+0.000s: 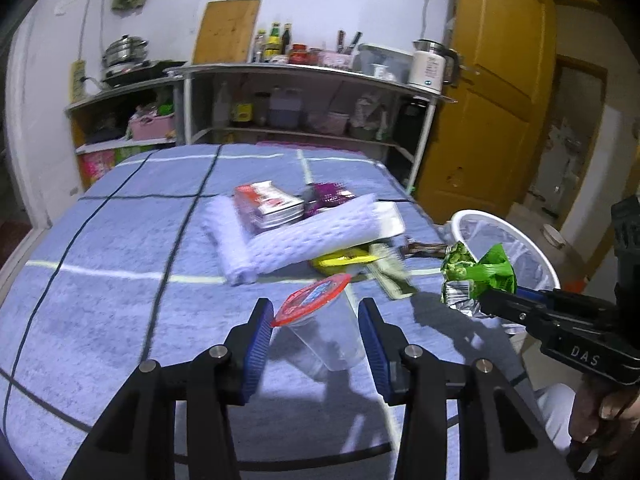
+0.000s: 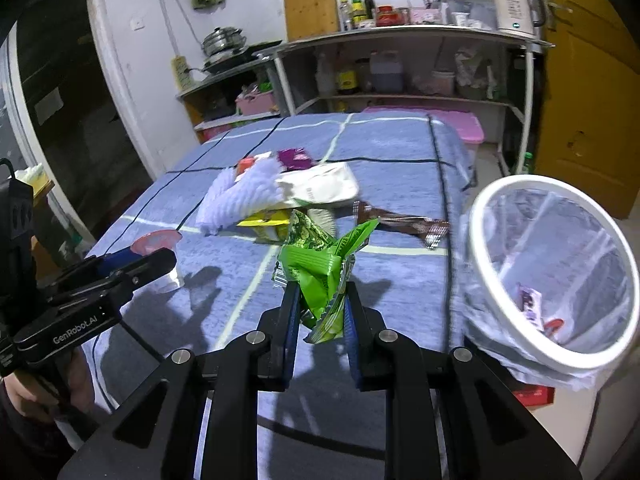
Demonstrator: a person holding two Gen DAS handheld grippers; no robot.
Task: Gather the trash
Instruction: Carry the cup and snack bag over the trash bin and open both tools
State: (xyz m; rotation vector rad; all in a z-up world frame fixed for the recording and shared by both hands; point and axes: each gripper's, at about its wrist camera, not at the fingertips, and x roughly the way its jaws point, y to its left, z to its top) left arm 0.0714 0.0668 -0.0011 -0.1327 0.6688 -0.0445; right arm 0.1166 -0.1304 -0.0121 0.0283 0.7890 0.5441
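Note:
My right gripper [image 2: 320,304] is shut on a crumpled green snack bag [image 2: 320,272] and holds it above the blue table, left of the white-rimmed trash bin [image 2: 500,344]. The bag also shows in the left wrist view [image 1: 476,276], in front of the bin [image 1: 520,240]. My left gripper [image 1: 316,320] is open around a tilted clear plastic cup [image 1: 332,340] with a red foil lid [image 1: 312,300]; the pads stand a little apart from the cup. More trash lies mid-table: a yellow wrapper [image 1: 340,258], a brown wrapper [image 2: 404,222], a purple packet [image 1: 326,196].
A white cloth [image 1: 288,244] and a white pouch [image 2: 320,188] lie over the trash pile, with a red-white packet [image 1: 268,204] behind. The bin holds a few wrappers [image 2: 532,308]. Shelves [image 1: 304,100] with bottles and a kettle stand behind the table; a yellow door [image 1: 488,92] is at the right.

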